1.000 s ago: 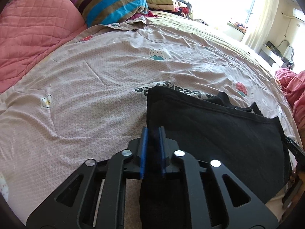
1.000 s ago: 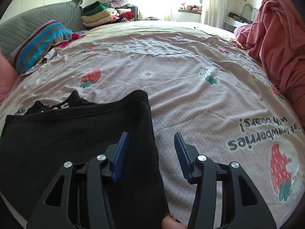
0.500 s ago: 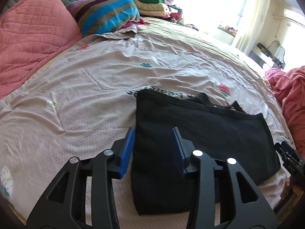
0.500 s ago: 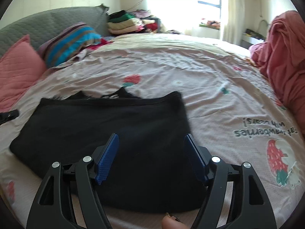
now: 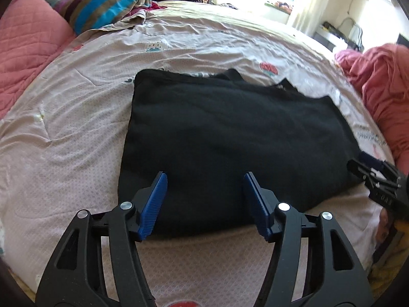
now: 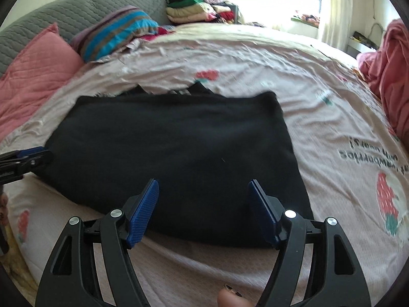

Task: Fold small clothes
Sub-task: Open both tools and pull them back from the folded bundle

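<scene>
1. Far left: we see a pink quilted pillow (image 5: 24,51) and a striped pillow (image 5: 102,5) at the head of the bed, well apart from the work area.
2. Left of the garment: bare strawberry-print bedsheet (image 5: 71,128), wrinkled, plenty of room.
3. Our left gripper (image 5: 204,202) is released, jaws wide, holding nothing; it sits over the near edge of the black folded garment (image 5: 230,133).
4. Garment lies flat mid-bed as a rough rectangle; black straps poke out past its far edge.
5. Our right gripper (image 6: 203,209) is also spread wide and empty, over the garment's near right edge.
6. Right: open sheet, then a pink blanket heap (image 6: 391,76) at the bed's edge.
</scene>
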Demonstrator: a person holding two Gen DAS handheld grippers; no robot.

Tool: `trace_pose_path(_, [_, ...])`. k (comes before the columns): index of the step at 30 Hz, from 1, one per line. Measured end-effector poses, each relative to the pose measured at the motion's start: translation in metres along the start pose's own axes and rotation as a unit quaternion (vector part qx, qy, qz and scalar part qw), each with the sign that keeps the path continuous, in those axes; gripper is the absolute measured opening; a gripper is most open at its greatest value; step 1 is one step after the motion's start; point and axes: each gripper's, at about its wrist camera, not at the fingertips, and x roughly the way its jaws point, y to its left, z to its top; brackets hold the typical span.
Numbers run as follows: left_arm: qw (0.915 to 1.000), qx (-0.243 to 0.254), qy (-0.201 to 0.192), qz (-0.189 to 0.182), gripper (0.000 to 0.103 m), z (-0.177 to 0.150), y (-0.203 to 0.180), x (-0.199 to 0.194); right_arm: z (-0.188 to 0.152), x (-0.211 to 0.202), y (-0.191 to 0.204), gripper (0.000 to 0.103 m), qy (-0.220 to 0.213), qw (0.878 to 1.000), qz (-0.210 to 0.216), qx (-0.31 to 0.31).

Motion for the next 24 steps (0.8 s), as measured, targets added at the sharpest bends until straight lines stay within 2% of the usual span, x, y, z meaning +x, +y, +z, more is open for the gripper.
trace_pose_path(3, [0.9998,-0.008,0.012,-0.011,0.054,-0.006,0.005,0.003,-0.013,0.008,-0.013,0.071,0.024,1.0,-0.014,0.013])
trace_pose_path(7, [0.9989,-0.031,0.013,-0.034,0.054,-0.014,0.014,0.006,-0.023,0.006,-0.021,0.07,0.026,0.999,-0.008,0.024])
trace_pose_path(17, [0.9993,-0.024,0.01,-0.025,0.054,-0.022,0.008,0.001,-0.027,0.001,-0.018,0.072,0.022,0.999,-0.016,0.025])
trace_pose_path(24, [0.9988,-0.034,0.007,-0.034,0.056,-0.024,0.007,-0.007,-0.027,-0.004,-0.024,0.072,0.011,0.998,-0.004,0.059])
